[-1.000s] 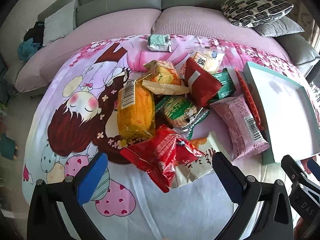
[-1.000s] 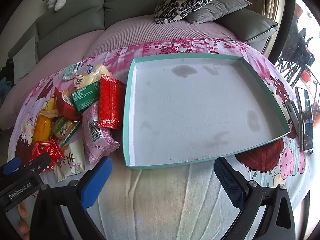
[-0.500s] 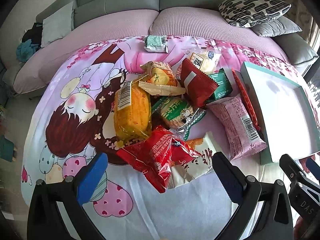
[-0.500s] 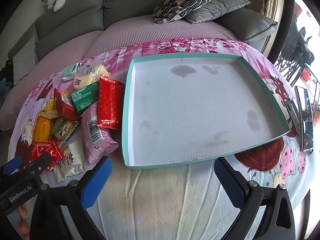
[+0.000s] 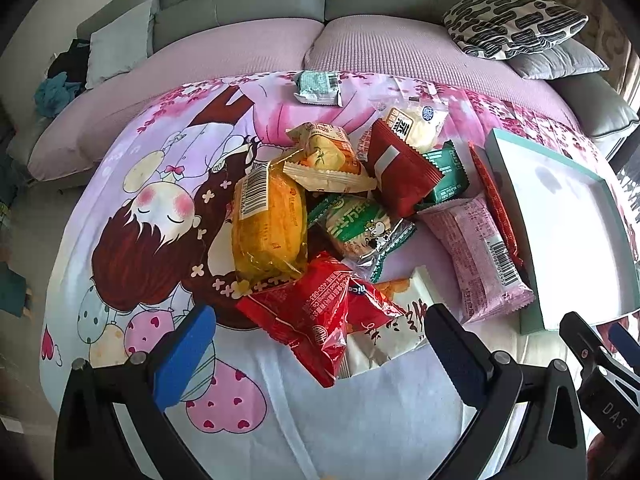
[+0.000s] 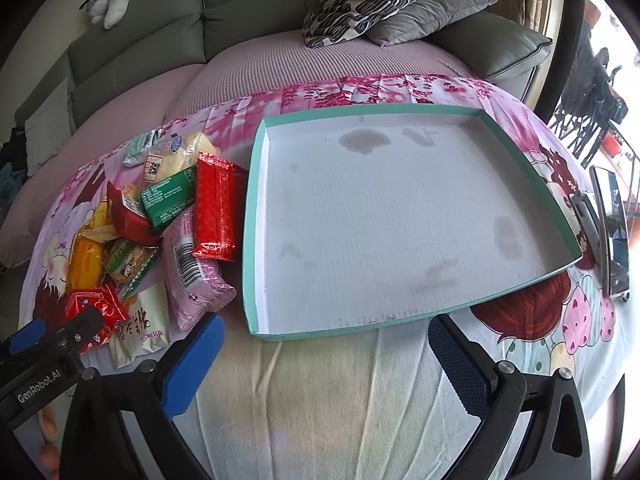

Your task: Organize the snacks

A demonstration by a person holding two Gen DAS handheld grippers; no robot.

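A pile of snack packets lies on a cartoon-print cloth: a yellow pack (image 5: 268, 224), a crinkled red bag (image 5: 320, 320), a dark red pack (image 5: 400, 172), a pink pack (image 5: 480, 256) and a flat red pack (image 6: 216, 208). A teal-rimmed white tray (image 6: 400, 216) lies empty to their right, also in the left wrist view (image 5: 572, 224). My left gripper (image 5: 320, 352) is open and empty just in front of the red bag. My right gripper (image 6: 324, 360) is open and empty before the tray's near edge.
A grey sofa with a pink cover (image 5: 280, 40) stands behind, with a patterned cushion (image 6: 368, 0). A phone on a stand (image 6: 612, 224) sits right of the tray. A lone green-white packet (image 5: 320, 86) lies at the far cloth edge.
The left gripper has drifted slightly back and left, so the pile sits a little further right. The right gripper has barely moved. Both stay open.
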